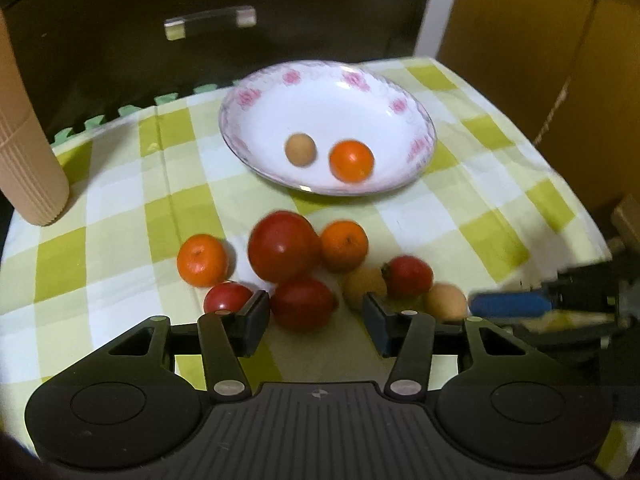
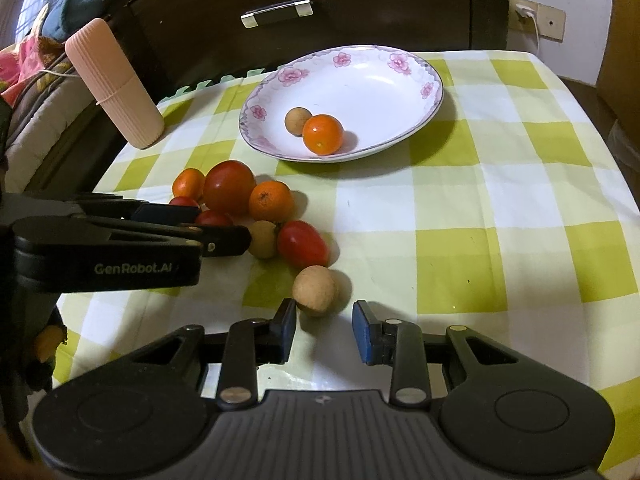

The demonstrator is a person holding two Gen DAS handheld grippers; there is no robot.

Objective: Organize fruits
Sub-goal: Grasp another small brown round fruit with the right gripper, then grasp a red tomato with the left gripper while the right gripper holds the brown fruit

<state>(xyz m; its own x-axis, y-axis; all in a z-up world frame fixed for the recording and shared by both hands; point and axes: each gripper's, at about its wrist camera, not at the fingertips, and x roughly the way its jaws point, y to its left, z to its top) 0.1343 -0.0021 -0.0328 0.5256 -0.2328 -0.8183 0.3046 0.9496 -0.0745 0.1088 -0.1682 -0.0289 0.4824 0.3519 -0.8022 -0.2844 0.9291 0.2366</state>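
A flowered white plate [image 1: 328, 92] [image 2: 360, 80] holds a tan longan [image 2: 298, 120] and a small orange [image 2: 323, 134]. In front of it on the checked cloth lie a big tomato [image 1: 284, 246], two oranges [image 1: 202, 260] [image 1: 344, 246], small tomatoes and tan longans. My left gripper [image 1: 316, 318] [image 2: 220, 224] stands open astride an oval tomato [image 1: 302, 302], and its pads do not touch the fruit. My right gripper [image 2: 325, 320] is open, its fingertips flanking the near edge of a tan longan [image 2: 316, 290] [image 1: 446, 302] without pressing it.
A ribbed pink cylinder [image 2: 116, 84] [image 1: 28, 160] stands at the table's left back corner. Behind the table is a dark drawer front with a metal handle [image 2: 276, 12]. The cloth drops off at the right edge [image 2: 600, 140].
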